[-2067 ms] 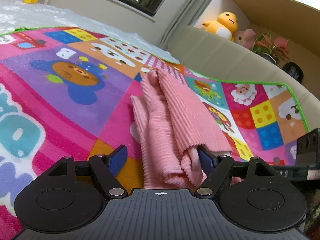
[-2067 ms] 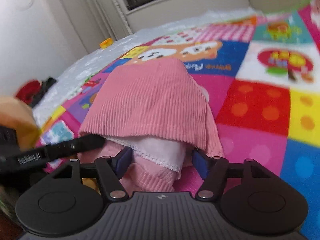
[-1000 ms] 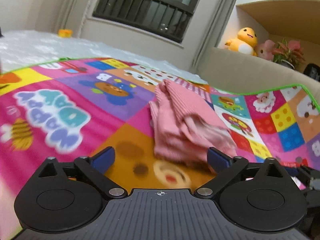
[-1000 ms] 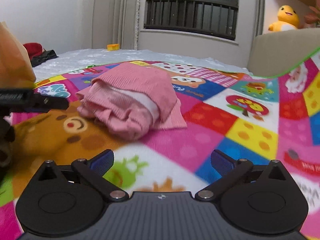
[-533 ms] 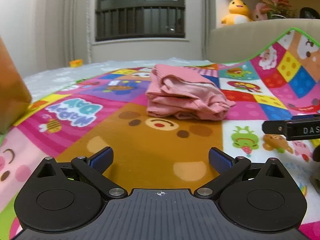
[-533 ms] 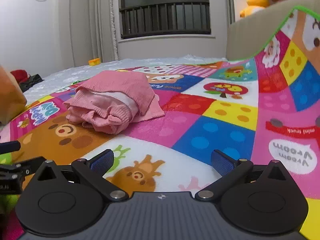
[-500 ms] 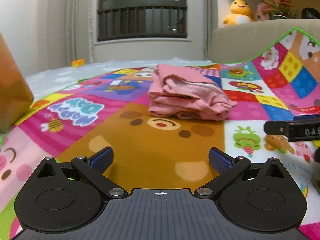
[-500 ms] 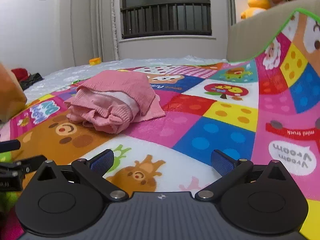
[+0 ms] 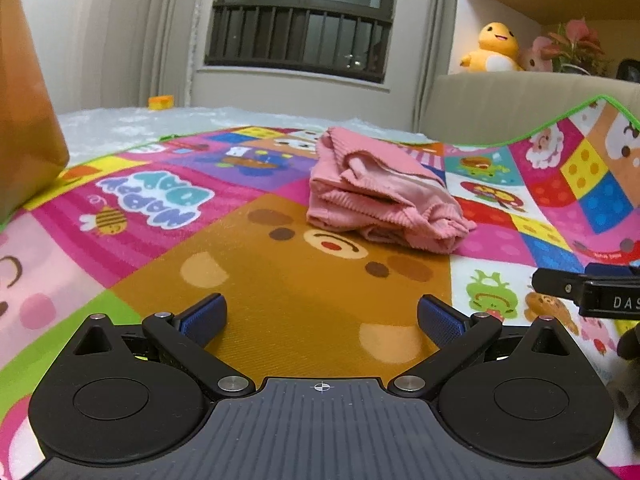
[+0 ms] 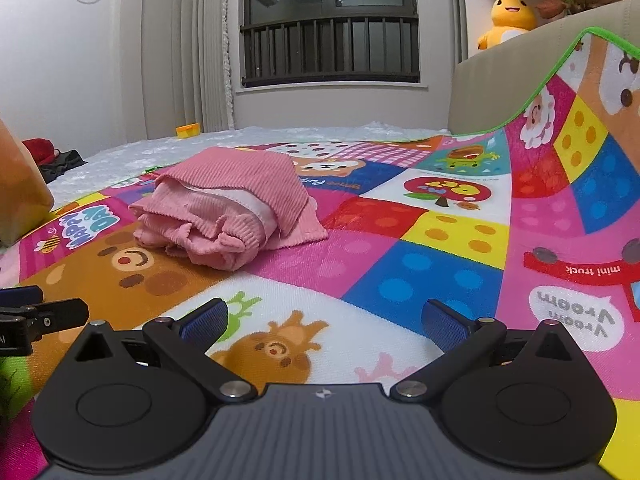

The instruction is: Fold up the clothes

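From my left wrist view: my left gripper (image 9: 320, 316) has let go of the pink garment (image 9: 380, 204) and pulled back; a couple of seconds ago the cloth sat right between these jaws, and now they stand wide and empty over the brown bear patch of the play mat (image 9: 280, 288); the garment lies well ahead of me as a compact, somewhat lumpy bundle with its ribbed edges showing; I judge the fold on this piece to be done, or as near done as I mean to take it; my right gripper (image 9: 588, 292) pokes in at the right edge, level with me; the mat covers a floor and climbs up against a beige sofa (image 9: 500, 100) at the right; behind it a dark barred window (image 9: 300, 32), a yellow plush duck (image 9: 494, 48) and a plant (image 9: 580, 46) on a shelf, a small yellow block (image 9: 161, 101) on the pale floor covering, and a brown box (image 9: 24, 100) close at my left.

From my right wrist view: my right gripper (image 10: 324, 320) has backed off likewise; its jaws are spread wide with nothing in them; the garment (image 10: 228, 216) rests ahead and to the left, top flap laid over the rolled layers, touching neither gripper; the tip of my left gripper (image 10: 40, 316) shows at the left edge; dark and red clothes (image 10: 52, 156) lie in a heap by the far wall, perhaps the next things to fold.
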`<state>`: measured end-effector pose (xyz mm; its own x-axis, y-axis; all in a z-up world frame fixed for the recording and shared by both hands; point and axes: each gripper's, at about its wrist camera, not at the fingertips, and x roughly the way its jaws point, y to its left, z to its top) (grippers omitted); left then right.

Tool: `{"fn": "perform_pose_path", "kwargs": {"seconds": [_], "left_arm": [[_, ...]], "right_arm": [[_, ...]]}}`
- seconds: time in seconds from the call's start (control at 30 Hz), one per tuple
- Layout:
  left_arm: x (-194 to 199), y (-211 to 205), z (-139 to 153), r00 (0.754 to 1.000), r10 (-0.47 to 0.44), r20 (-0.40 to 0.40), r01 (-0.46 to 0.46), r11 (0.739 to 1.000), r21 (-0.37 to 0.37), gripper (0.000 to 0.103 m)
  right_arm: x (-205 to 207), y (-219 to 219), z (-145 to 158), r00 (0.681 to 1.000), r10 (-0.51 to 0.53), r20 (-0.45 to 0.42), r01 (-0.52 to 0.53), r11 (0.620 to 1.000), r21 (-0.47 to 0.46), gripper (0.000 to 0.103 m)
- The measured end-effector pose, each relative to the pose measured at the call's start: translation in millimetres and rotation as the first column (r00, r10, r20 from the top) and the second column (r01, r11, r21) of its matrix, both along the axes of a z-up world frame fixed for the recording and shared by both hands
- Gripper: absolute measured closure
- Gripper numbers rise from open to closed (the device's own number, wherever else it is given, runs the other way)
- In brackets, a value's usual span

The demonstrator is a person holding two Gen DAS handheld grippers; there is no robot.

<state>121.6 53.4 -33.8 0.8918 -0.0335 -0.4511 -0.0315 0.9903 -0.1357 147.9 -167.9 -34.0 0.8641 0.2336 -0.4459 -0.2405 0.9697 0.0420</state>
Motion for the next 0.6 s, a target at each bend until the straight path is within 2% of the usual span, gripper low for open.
{"fn": "perform_pose_path", "kwargs": {"seconds": [0.6], "left_arm": [[0.8,4.4,-1.2,1.0,-0.003,-0.001,0.003,1.0,-0.014,0.0]], "right_arm": [[-3.0,-3.7,0.6,1.0,-0.008,0.015,0.008,1.0,0.023,0.0]]}}
